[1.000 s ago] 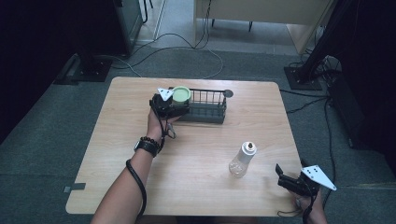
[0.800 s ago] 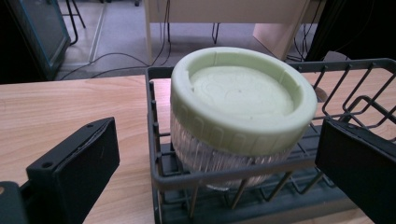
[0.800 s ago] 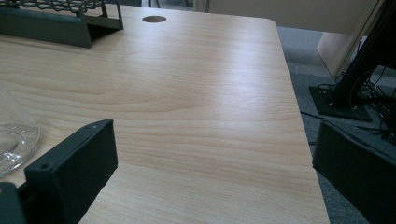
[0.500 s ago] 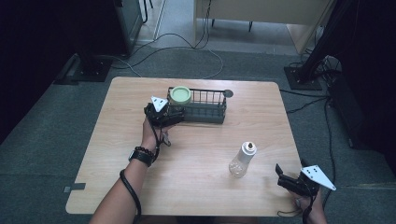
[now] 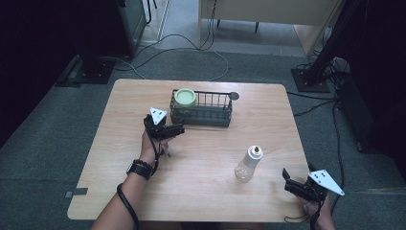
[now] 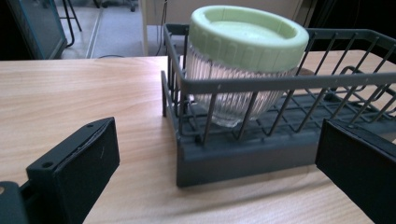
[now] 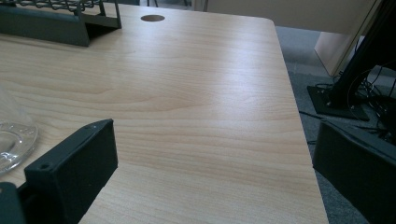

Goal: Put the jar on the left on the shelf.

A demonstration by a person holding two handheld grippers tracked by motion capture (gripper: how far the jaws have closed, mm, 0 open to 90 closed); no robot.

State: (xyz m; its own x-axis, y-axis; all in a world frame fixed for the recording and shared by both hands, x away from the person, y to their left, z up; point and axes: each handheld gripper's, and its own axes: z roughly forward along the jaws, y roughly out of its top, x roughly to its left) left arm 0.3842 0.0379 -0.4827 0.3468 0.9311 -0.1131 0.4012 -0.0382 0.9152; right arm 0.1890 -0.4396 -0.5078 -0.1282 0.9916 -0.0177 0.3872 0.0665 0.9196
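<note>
High view: pulled back from the dark wire basket [image 5: 201,108] compared with a second ago, left gripper [image 5: 168,130] now hovering just off the basket's near left corner, jaws apart and empty. Green-lidded jar [image 5: 185,97] left standing upright inside the basket's left end. Clear plastic bottle [image 5: 249,164] upright on the bare wooden table [image 5: 115,115], well apart from the basket. Right gripper [image 5: 293,182] parked at the table's near right corner, unchanged from a second ago.

Left gripper view: jaws spread wide with nothing between them, jar [image 6: 244,63] behind the basket's bars [image 6: 243,121], lid above the rim. Release looking complete, the jar apparently delivered.

Right gripper view: jaws wide and empty over open tabletop [image 7: 196,93], base of the bottle [image 7: 14,135] at the left edge, corner of the basket [image 7: 60,21] far off. Bottle likely next to go in, the right gripper nearest to it.
</note>
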